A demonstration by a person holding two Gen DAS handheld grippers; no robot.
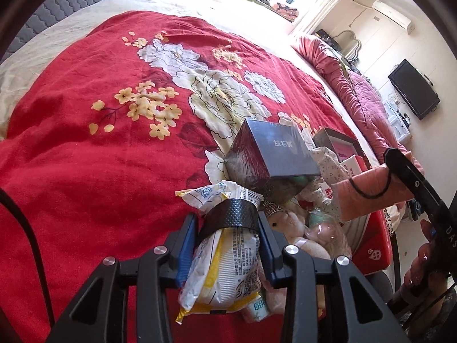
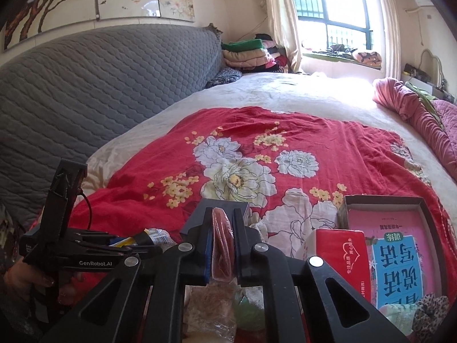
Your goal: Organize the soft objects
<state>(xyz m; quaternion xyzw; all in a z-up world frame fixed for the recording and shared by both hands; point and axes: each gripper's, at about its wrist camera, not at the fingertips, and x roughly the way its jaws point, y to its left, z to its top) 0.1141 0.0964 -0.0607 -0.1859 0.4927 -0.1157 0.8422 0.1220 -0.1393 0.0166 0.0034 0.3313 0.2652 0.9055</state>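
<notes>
White packet (image 1: 225, 268) between left fingers (image 1: 188, 245).

Between the left gripper's (image 1: 228, 223) black fingers with blue pads sat a white packet (image 1: 225, 265) striped yellow, printed in small dark text. Beyond those fingertips spread a red bedcover (image 1: 85, 157) patterned with white peonies and yellow blossoms (a dark glossy box (image 1: 271, 154) lay just ahead). The right gripper's (image 2: 223, 237) pads pinched a brick-red pouch (image 2: 222, 245).

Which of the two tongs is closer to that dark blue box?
Left. The left tongs, clamped on a white packet, sit just below the dark blue box; the right tongs, gripping a pink bundle, hang further off to its right.
</notes>
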